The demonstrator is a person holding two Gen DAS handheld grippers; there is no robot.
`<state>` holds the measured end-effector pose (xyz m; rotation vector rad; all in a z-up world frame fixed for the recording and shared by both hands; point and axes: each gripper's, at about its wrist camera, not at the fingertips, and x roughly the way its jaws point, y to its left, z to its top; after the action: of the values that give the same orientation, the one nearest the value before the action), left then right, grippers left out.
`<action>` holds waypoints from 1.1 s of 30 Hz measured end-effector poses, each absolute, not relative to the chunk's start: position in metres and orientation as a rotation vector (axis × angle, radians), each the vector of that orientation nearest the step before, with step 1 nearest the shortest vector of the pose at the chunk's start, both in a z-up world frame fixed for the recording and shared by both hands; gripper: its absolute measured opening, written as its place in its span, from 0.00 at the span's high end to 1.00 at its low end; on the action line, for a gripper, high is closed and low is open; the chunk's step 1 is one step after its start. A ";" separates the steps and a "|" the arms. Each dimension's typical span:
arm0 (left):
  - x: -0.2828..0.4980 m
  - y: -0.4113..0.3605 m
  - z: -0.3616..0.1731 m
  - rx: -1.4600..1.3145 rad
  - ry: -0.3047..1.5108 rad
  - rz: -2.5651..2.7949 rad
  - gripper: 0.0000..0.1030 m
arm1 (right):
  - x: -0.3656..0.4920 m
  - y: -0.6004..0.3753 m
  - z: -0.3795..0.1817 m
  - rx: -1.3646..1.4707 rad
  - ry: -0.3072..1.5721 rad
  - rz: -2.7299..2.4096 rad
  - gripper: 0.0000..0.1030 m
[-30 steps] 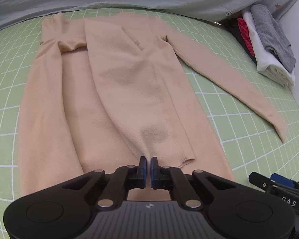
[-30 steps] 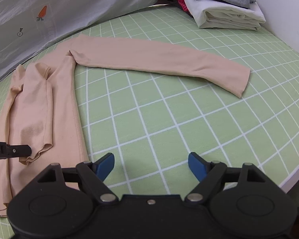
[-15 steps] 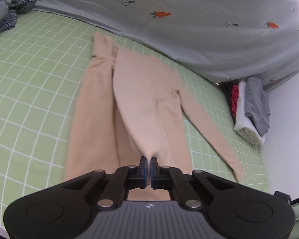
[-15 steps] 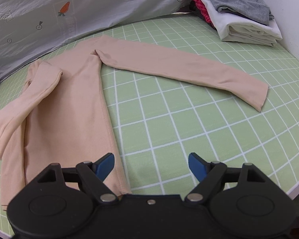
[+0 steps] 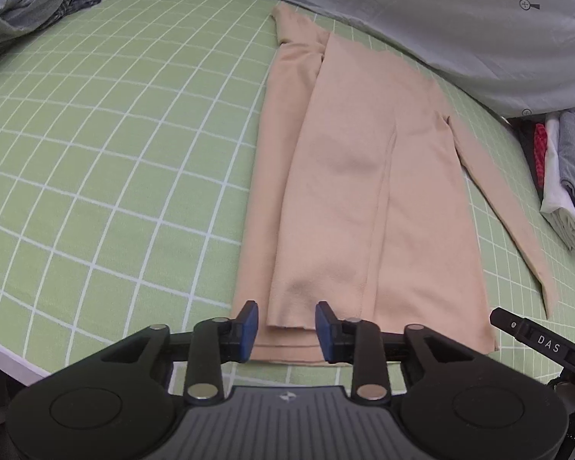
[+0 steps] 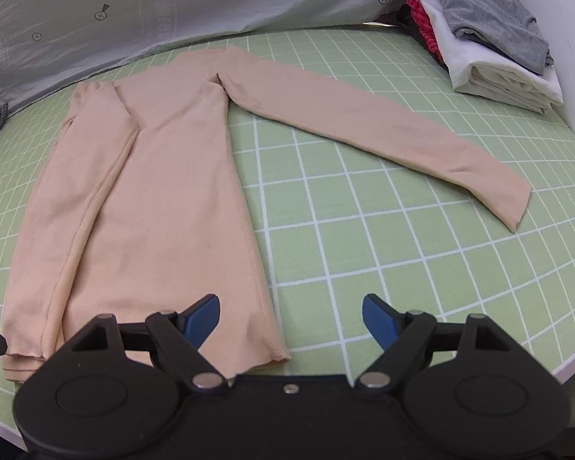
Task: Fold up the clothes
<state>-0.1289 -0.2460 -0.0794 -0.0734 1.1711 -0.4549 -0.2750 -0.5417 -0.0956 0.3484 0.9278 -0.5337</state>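
The beige long-sleeved top (image 5: 364,191) lies flat on the green grid mat (image 5: 115,153), its hem toward the near edge. One sleeve (image 5: 299,199) is laid lengthwise down the body, its cuff just short of the hem, while the other sleeve (image 6: 364,122) stretches out sideways across the mat toward the stack of folded clothes (image 6: 494,46). The left gripper (image 5: 285,324) hovers just above the folded sleeve's cuff with its jaws apart and nothing between them; the right gripper (image 6: 289,316) hangs near the hem's right corner, jaws wide apart and empty too. Judging from this layout, the outstretched sleeve is the part that calls for folding, so that it mirrors the one on the body. To do that well, the pinch should take the cuff itself, both layers, and lift only enough to clear the mat, then carry it in an arc so the crease falls at the shoulder seam. Laid parallel to the side edge, it keeps the body a neat rectangle; dragging would pull the smoothed body askew.
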 end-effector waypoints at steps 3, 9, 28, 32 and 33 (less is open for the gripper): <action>-0.121 -0.253 -0.058 -0.054 1.079 -0.461 0.33 | -0.268 -0.544 -0.083 0.352 0.892 -0.531 0.18; -0.108 -0.276 -0.022 -0.023 0.939 -0.497 0.14 | -0.255 -0.557 -0.064 0.365 0.828 -0.543 0.13; -0.027 -0.353 -0.021 0.002 0.899 -0.463 0.07 | -0.239 -0.702 -0.096 0.539 0.820 -0.886 0.04; 0.002 -0.367 -0.036 -0.004 0.928 -0.427 0.07 | -0.243 -0.751 -0.118 0.607 0.837 -1.027 0.04; 0.009 -0.369 -0.040 -0.010 0.950 -0.410 0.07 | -0.245 -0.763 -0.123 0.622 0.843 -1.058 0.04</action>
<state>0.0085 -0.3695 -0.0403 -0.0104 0.9503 -0.4101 -0.2447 -0.7630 -0.1231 0.6216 0.8427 -1.0584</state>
